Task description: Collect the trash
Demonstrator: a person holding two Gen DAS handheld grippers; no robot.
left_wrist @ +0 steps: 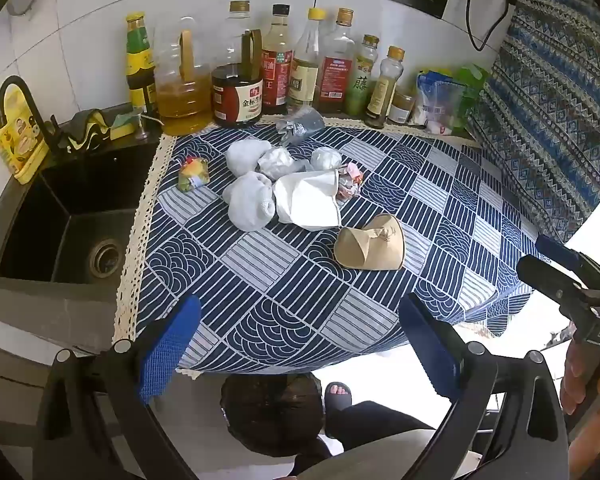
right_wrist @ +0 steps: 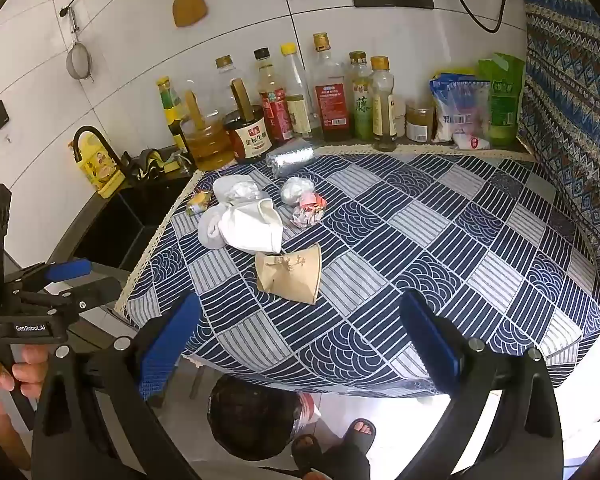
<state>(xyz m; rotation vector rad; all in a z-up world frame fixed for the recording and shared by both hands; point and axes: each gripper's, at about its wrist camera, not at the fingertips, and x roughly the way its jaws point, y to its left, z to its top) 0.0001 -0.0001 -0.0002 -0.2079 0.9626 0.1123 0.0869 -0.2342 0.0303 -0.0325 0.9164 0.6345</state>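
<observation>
Trash: crushed brown paper cup (right_wrist: 290, 274), white crumpled paper wads (left_wrist: 248, 204) mid-bench on blue patterned cloth (left_wrist: 284, 280)
Handling: likely light, soft, crushable; pinch cup across flattened body
Jaws: left gripper (left_wrist: 300, 354), right gripper (right_wrist: 300, 354) both apart, empty
Bin: black bin (right_wrist: 252, 416) on floor below bench edge

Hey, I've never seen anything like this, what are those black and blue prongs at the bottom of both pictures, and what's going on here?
They are handheld claws, one in each of a person's hands, each carrying a camera that looks along its fingers. One picture comes from the left claw, the other from the right claw. Both are wide open and hold nothing. Ahead is a counter with a blue patterned cloth, and on it lies rubbish: a crushed brown paper cup, a flattened white cup, crumpled tissues and wrappers. A dark bin stands on the floor below the counter's edge.
</observation>
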